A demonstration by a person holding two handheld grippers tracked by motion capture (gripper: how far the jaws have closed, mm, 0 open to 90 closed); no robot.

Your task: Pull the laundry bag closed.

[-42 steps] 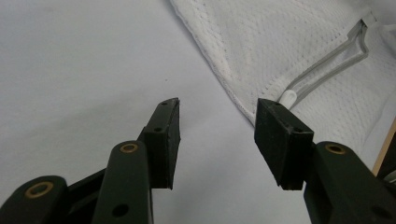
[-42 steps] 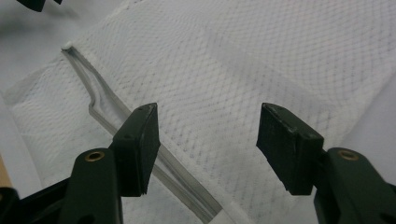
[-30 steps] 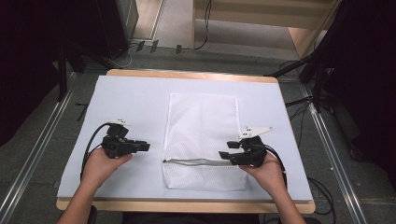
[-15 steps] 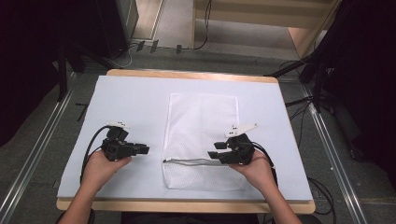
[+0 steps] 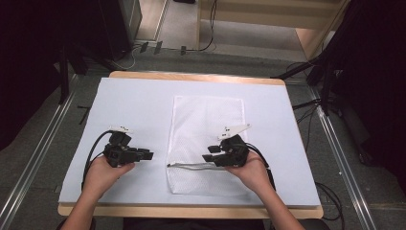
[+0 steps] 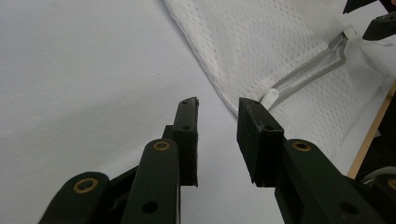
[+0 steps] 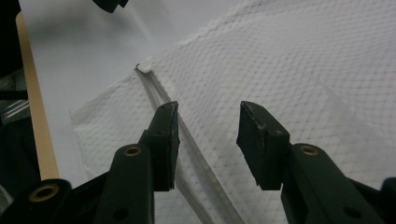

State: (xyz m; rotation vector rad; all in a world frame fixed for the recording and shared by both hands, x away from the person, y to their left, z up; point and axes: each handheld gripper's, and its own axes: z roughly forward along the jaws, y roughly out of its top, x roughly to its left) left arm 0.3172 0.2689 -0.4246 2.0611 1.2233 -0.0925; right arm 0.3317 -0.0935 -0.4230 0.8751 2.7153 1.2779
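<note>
A white mesh bag (image 5: 206,120) lies flat on the pale mat, with its grey zipper (image 5: 189,166) running across near the front end. My left gripper (image 5: 148,155) rests on the mat just left of the bag, pointing at its edge (image 6: 219,88). Its jaws are open with nothing between them and have just been opening. My right gripper (image 5: 207,157) lies over the bag's right half, pointing left along the zipper (image 7: 159,93). Its jaws (image 7: 208,114) are open above the mesh (image 7: 303,60) and have just been closing, with no pad on the fabric.
The pale mat (image 5: 134,105) covers a wooden table whose front edge (image 5: 191,211) runs by the person's forearms. Cables (image 5: 143,48) lie on the floor behind. Metal rails (image 5: 38,158) flank the table, and dark curtains hang on both sides.
My right gripper has slid left from the bag's right edge to over the mesh near the zipper. My left hand has stayed where it was.
</note>
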